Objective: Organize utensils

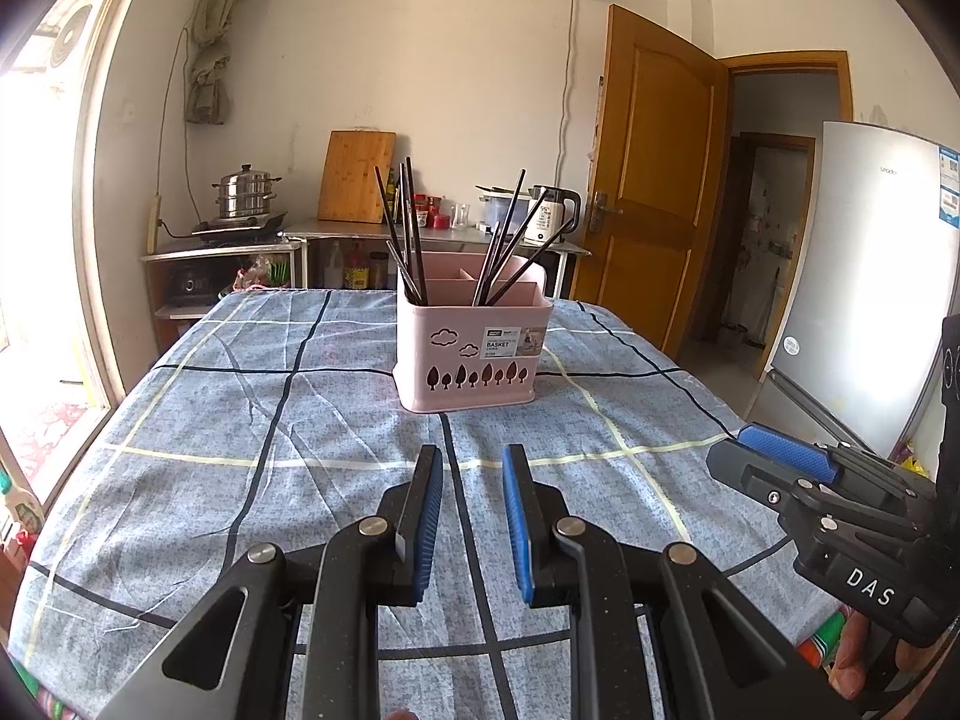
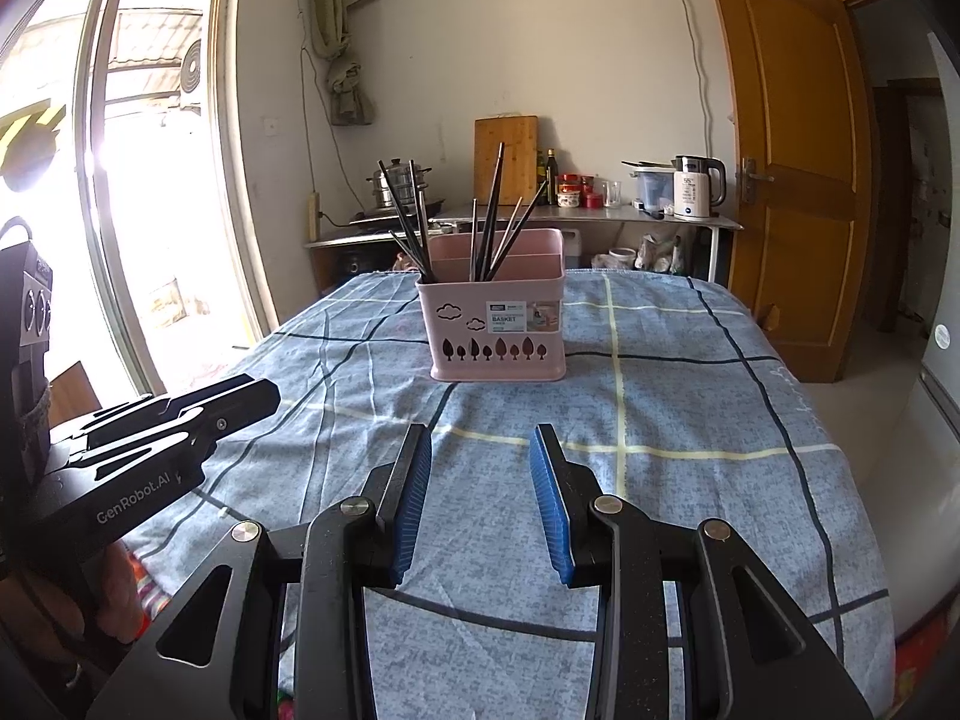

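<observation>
Left wrist view: the left gripper [image 1: 472, 468] hovers over the table [image 1: 180, 450], pointing toward the basket [image 1: 474, 354]. Its jaws stand at a narrow gap, with only cloth visible between the blue pads [image 1: 431, 516]. Nothing is held.

The right gripper [image 2: 480, 447] hovers beside it over the same table, its jaws set at a wider gap than the left, also with nothing between the pads. Each gripper appears at the edge of the other's view: the right one at the right edge of the left wrist view, the left one at the left edge of the right wrist view.

The basket is pink, stands upright near the middle of the table, well ahead of both grippers, and is divided into compartments. Dark chopsticks [image 1: 411, 228] stand tilted in it in two groups: one in the left compartment, one [image 1: 510, 252] in a compartment further right. No chopsticks lie on the cloth.

Behind the table: a counter [image 1: 432, 234] carrying a kettle [image 1: 549, 216], a cutting board [image 1: 355, 177], and a steamer pot [image 1: 246, 192].
</observation>
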Tool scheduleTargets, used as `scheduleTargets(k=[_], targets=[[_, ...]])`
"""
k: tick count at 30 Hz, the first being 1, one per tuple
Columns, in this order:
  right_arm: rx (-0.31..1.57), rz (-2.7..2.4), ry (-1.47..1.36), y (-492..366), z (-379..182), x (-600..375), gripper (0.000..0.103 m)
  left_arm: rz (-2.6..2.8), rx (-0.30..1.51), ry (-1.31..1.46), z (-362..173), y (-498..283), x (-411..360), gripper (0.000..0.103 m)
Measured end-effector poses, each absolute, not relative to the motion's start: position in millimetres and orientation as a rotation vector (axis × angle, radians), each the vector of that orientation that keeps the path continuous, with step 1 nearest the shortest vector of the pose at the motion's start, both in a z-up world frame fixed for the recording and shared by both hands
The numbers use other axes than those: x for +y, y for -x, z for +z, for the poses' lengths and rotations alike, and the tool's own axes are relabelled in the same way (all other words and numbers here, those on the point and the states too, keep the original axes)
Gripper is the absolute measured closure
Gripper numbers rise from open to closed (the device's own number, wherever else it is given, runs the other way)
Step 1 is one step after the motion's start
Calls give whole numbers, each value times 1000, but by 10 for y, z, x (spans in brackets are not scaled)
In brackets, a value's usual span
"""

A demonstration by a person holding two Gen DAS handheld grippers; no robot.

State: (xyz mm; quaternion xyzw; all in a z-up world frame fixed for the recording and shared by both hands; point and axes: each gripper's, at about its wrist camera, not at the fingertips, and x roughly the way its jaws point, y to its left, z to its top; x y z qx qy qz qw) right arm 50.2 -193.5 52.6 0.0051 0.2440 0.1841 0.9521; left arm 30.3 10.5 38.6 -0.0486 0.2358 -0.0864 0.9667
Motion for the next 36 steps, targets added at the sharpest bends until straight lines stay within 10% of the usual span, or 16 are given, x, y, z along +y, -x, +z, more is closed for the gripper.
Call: scheduleTargets(k=[36], targets=[[506,375,-15,-515,508,-1944,68,-190,488,72,347,-286,108,83]])
